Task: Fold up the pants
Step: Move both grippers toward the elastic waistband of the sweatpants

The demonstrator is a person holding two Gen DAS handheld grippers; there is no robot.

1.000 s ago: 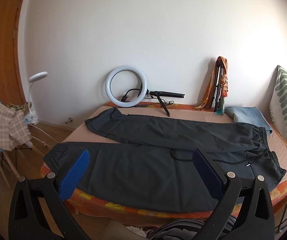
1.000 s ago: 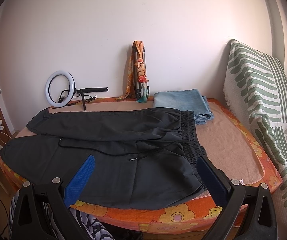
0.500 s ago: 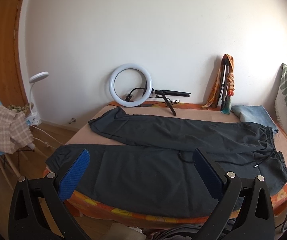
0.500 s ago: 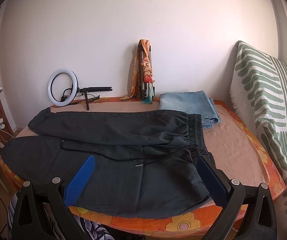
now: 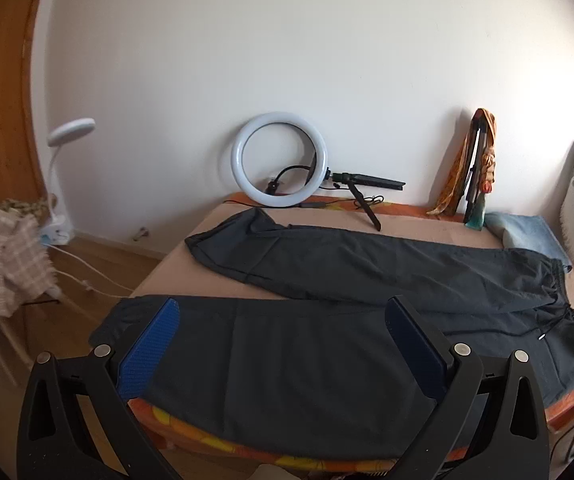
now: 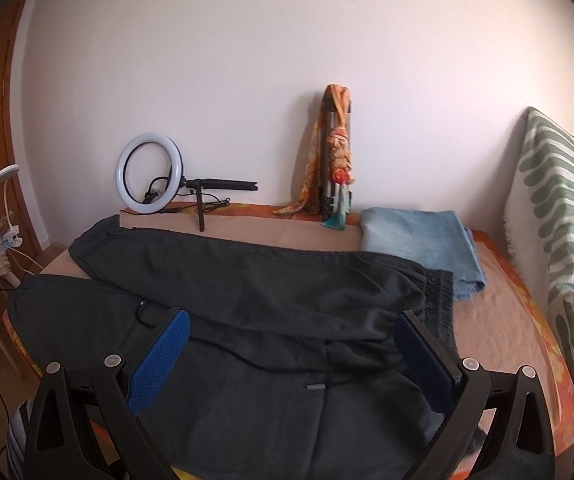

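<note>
left wrist view: dark track pants (image 5: 327, 312) spread flat on bed (image 5: 439, 228), legs apart. left gripper (image 5: 283, 344) and right gripper (image 6: 291, 348) gape wide, empty, above near leg — slick fabric likely slips, drawstring (image 6: 247, 356) may snag.

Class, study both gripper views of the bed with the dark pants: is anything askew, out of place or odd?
The dark pants lie with legs splayed apart, not stacked, and the drawstring trails loose across the fabric. The ring light lies tipped on its side against the wall. Nothing looks spilled or damaged. Both grippers, left and right, have open jaws.
</note>
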